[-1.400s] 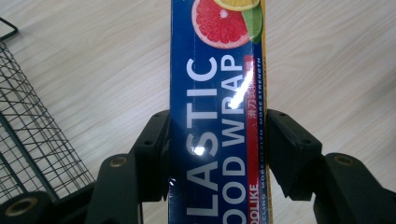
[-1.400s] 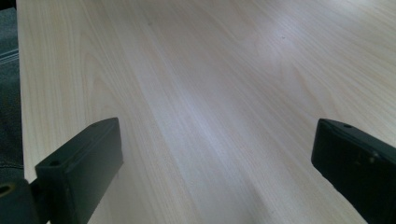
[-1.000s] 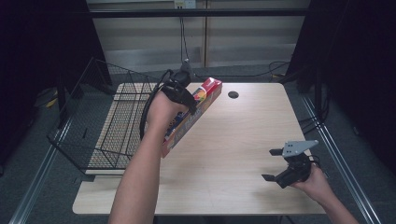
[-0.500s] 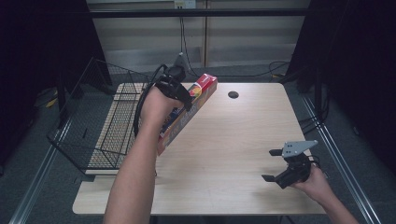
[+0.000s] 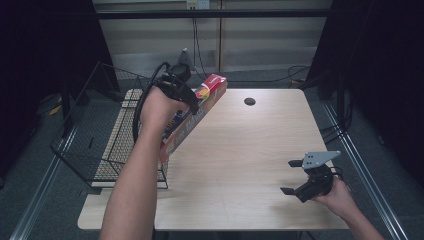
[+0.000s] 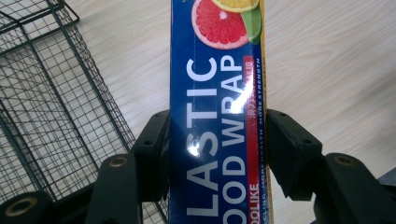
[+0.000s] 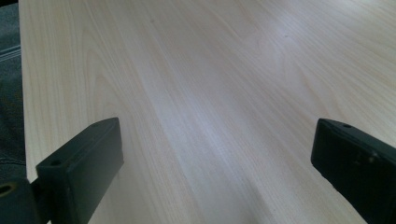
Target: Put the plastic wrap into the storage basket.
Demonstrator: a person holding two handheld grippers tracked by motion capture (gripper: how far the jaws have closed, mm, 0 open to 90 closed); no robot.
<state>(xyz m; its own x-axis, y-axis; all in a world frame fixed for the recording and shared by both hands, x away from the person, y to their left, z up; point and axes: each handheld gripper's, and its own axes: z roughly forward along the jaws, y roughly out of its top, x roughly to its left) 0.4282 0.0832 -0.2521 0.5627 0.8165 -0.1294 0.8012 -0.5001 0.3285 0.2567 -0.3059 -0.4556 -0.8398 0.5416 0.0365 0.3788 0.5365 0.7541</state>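
Note:
A long blue box of plastic food wrap [image 5: 197, 112] with a red end and citrus pictures hangs tilted over the table's left edge. My left gripper [image 5: 187, 102] is shut on it near its upper end. In the left gripper view the box [image 6: 217, 116] runs straight up between the two black jaws, which press on both its sides. My right gripper [image 5: 295, 177] rests near the table's front right corner, open. In the right gripper view its jaws stand wide apart over bare wood, with nothing between them.
A black wire basket [image 5: 100, 130] stands at the table's left side, its mesh [image 6: 51, 116] just left of the box. The light wooden table [image 5: 250, 150] has a dark round hole [image 5: 249, 101] near its back edge. Cables hang behind the table.
My left gripper has carried the box leftward, toward the wire basket, and its far end has risen a little. The right gripper has stayed in place.

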